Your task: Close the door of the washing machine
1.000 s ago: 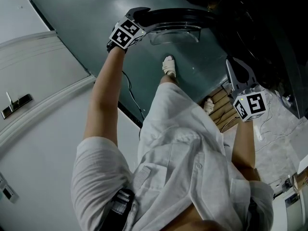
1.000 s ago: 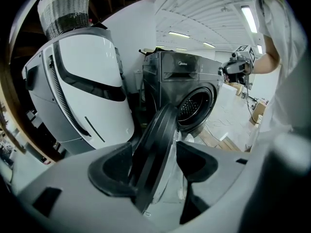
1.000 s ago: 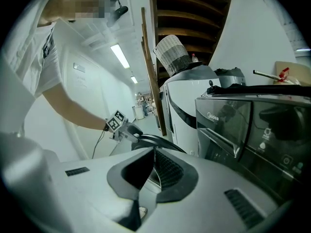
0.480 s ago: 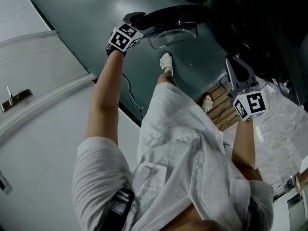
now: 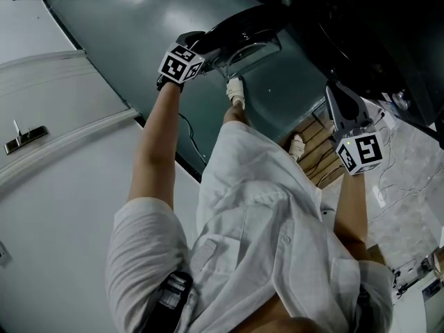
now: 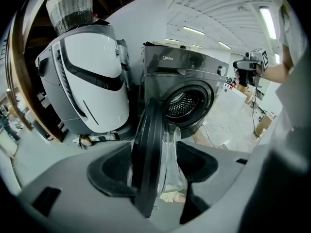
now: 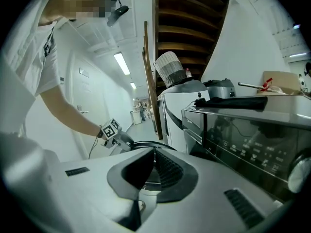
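Head view: the washing machine (image 5: pixel 368 26) is mostly lost in shadow, but its door (image 5: pixel 243 23) swings out from its front, half open, with the left gripper (image 5: pixel 200 46) on the rim farthest from the machine. Left gripper view: the door stands edge-on, long axis running up toward the drum (image 6: pixel 182 103), rim pinched between the jaws. Right gripper view: the right gripper (image 7: pixel 154 152) hangs beside the machine's control panel (image 7: pixel 243 149), jaws pressed together, empty.

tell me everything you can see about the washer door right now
The door is round, with a thick dark rim that looks like plastic and a clear bowl-shaped window bulging from its inner side. It stands open, swung away from the drum opening, and shows edge-on in the left gripper view. The left gripper is clamped across its rim.
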